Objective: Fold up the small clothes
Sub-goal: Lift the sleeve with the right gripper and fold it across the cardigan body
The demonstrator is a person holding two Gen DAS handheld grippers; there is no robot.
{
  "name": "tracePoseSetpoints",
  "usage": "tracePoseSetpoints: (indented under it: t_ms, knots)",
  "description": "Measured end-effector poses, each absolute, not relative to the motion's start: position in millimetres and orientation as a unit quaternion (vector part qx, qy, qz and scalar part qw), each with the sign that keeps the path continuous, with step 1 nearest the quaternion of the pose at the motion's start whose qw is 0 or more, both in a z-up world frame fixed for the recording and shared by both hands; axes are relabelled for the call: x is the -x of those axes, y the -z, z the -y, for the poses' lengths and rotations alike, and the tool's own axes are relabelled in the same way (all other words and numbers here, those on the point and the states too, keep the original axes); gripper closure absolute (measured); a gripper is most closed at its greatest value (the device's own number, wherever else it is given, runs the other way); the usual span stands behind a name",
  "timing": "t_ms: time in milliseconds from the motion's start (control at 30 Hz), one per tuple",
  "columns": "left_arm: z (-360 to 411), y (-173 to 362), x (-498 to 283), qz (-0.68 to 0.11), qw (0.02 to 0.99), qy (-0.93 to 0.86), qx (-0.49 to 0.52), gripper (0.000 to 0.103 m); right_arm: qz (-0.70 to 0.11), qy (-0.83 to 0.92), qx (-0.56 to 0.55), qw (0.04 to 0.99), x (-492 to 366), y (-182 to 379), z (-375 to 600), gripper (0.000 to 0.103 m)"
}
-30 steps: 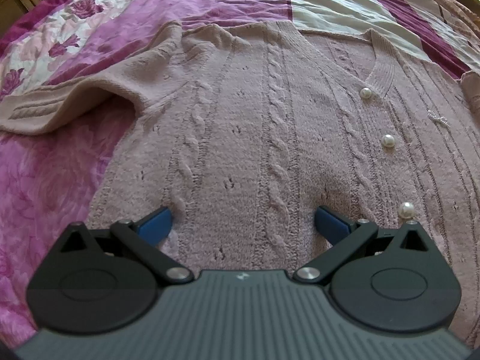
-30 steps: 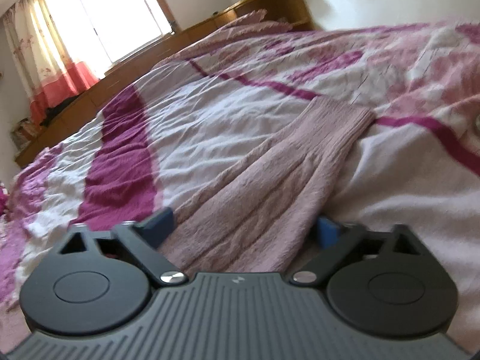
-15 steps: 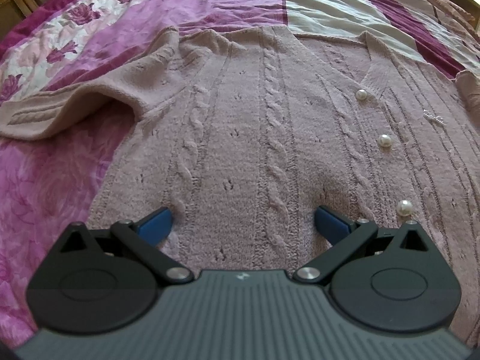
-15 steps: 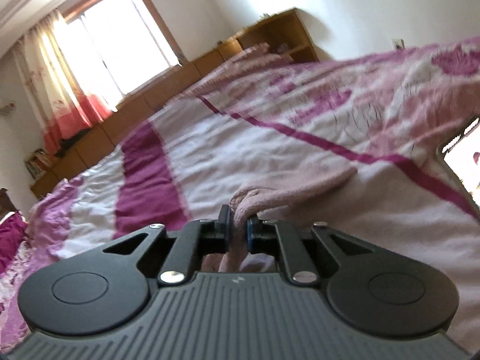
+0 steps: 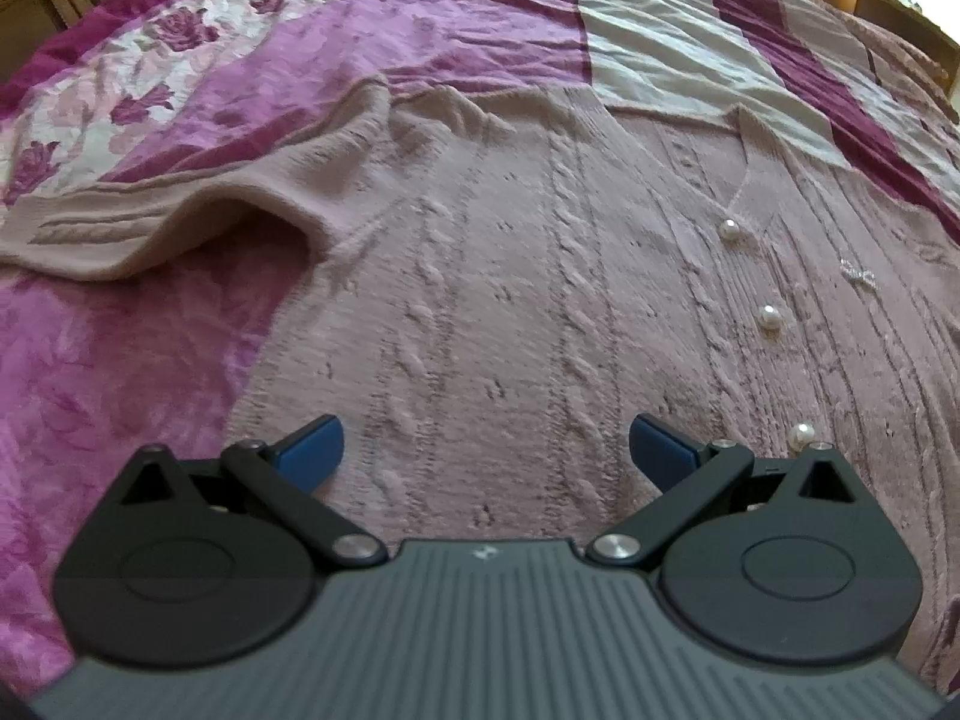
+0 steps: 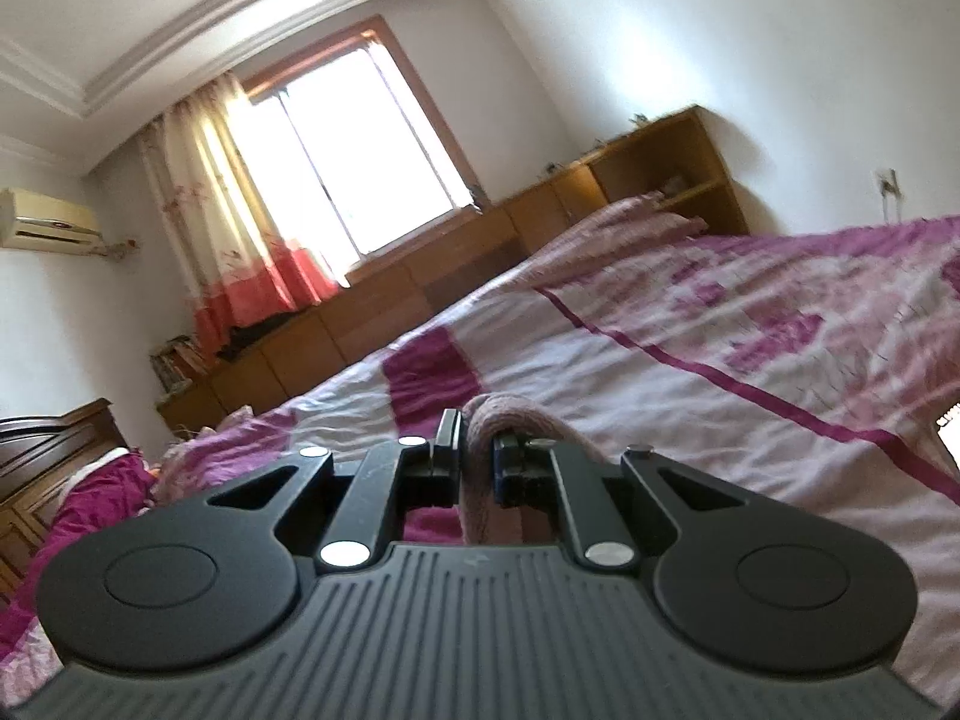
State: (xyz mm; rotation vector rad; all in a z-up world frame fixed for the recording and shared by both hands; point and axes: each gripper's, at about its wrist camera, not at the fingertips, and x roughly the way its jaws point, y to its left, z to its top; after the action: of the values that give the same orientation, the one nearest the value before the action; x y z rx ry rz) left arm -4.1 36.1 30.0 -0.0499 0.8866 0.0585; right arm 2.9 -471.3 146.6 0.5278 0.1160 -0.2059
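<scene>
A pale pink cable-knit cardigan (image 5: 540, 300) with pearl buttons (image 5: 770, 318) lies flat, front up, on the bed. Its left sleeve (image 5: 150, 222) stretches out to the left. My left gripper (image 5: 483, 450) is open and empty, low over the cardigan's lower front, with blue pads (image 5: 312, 453) spread wide. My right gripper (image 6: 477, 456) is shut on the cardigan's other sleeve (image 6: 498, 420), a bunched pink fold held up off the bed. The rest of that sleeve is hidden below the gripper.
The bed is covered by a purple, pink and white floral quilt (image 5: 180, 60), which also shows in the right wrist view (image 6: 750, 348). Wooden cabinets and shelves (image 6: 600, 210) line the far wall under a window (image 6: 360, 144). A dark wooden headboard (image 6: 54, 450) stands at left.
My right gripper closed on the sleeve and lifted it, and its view tilted up toward the room. My left gripper stayed open, shifting only slightly over the cardigan.
</scene>
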Motion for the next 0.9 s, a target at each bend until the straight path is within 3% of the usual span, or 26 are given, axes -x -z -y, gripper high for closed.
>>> tracePoseSetpoints:
  t_ms: [300, 900]
  knots:
    - [-54, -42, 9, -0.411, 0.910, -0.036, 0.033, 0.000, -0.063, 0.050, -0.242, 0.967, -6, -183, 401, 0.093]
    - [-79, -43, 14, -0.405, 0.912, -0.045, 0.050, 0.000, -0.146, -0.008, -0.237, 0.960, -54, -143, 258, 0.093]
